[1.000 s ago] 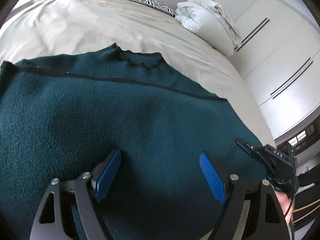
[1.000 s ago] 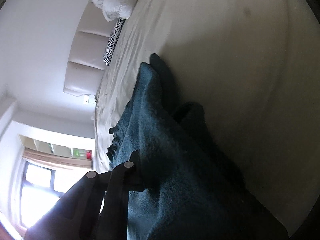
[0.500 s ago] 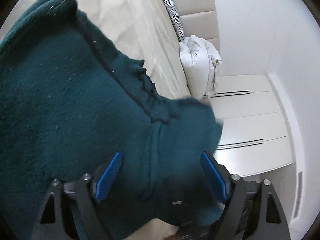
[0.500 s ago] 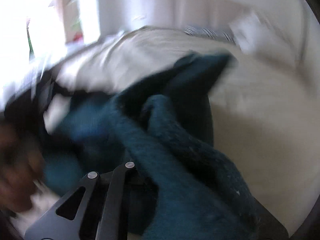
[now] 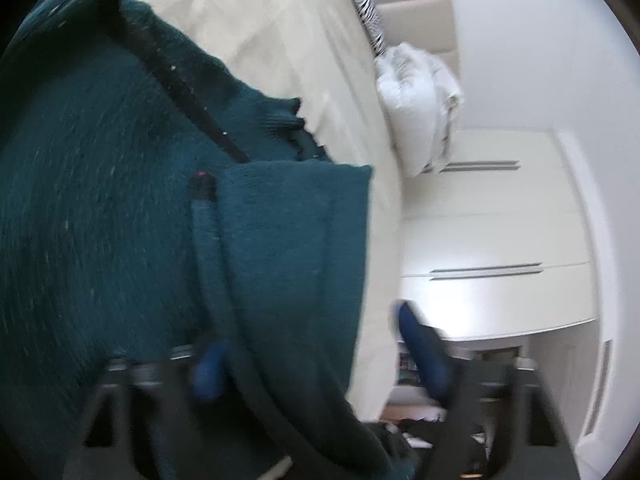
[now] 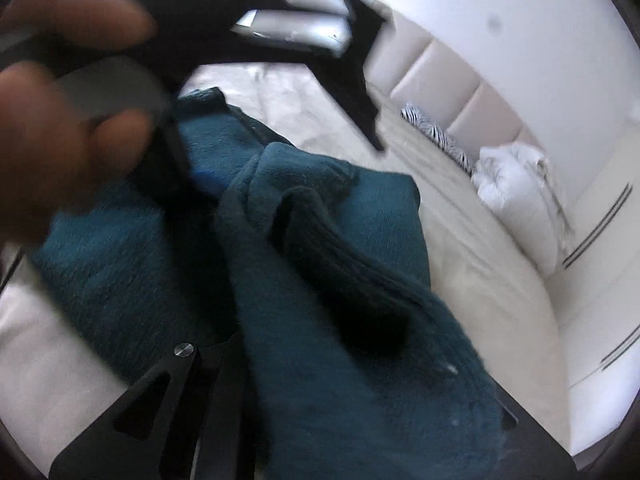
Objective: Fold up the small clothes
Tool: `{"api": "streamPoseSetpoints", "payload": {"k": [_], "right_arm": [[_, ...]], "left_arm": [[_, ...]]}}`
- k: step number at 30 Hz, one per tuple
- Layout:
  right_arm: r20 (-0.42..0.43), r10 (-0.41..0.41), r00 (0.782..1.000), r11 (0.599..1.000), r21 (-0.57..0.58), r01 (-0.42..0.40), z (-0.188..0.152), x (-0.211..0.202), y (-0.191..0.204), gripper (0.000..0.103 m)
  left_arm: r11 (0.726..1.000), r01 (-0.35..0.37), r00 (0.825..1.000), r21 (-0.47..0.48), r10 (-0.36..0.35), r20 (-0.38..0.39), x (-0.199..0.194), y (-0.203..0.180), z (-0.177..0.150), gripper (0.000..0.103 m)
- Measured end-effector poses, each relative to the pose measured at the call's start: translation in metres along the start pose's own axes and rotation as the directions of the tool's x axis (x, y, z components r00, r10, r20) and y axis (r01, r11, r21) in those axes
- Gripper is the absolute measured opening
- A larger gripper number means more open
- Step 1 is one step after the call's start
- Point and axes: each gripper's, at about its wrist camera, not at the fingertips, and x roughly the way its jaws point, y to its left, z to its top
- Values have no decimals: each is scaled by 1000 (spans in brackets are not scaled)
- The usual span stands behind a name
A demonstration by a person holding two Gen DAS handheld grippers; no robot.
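A dark teal knit sweater (image 5: 100, 240) lies on the cream bed (image 5: 280, 40). One side is folded over the body (image 5: 292, 240). My left gripper (image 5: 316, 360) is open, its blue pads (image 5: 424, 356) astride the folded edge, and the view is blurred. In the right wrist view the sweater (image 6: 340, 280) is bunched and draped over my right gripper (image 6: 256, 392), which is shut on the fabric. The left gripper's black frame (image 6: 352, 72) and the hand (image 6: 60, 120) holding it show close above.
A white folded duvet (image 5: 420, 108) and a zebra-print cushion (image 5: 368, 12) lie by the padded headboard (image 6: 448, 92). White wardrobe doors (image 5: 500, 240) stand beside the bed. Some clutter sits on the floor at the bed's end (image 5: 412, 412).
The right gripper has swung over, carrying the sweater's side across the body. The left gripper has tilted and shifted along the garment, and now sits close to the right one.
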Motion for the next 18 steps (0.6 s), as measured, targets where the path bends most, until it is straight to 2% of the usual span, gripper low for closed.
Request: {"api": "streamPoseSetpoints", "payload": {"k": [1,2,3,9,13,18], "right_arm": [[8,-8,1000,1000,-20,8,1,-2,4,15],[18,-18,1000,999,-45,19,1,-6,8,15],[30,-24,999,997,-67,26,0,-12,11,15],[112,-29,993,981,-188,50,-14,-45,32,15],[157,-10,988,976,-214,43,-9,-61,45,8],[166,63,984,979,-203,-28,7,-65,60,8]], "left_arm": [[1000,-16,1000,4,16,-13,2,1,4,42],[999,-34,999,10,34,-24,3,3,5,22],[998,-59,998,14,60,-31,5,5,7,15],[996,-70,997,49,71,-39,-1,7,13,13],[990,-93,995,104,97,-35,-12,-5,20,13],[967,-161,985,199,170,-29,-34,-19,30,12]]}}
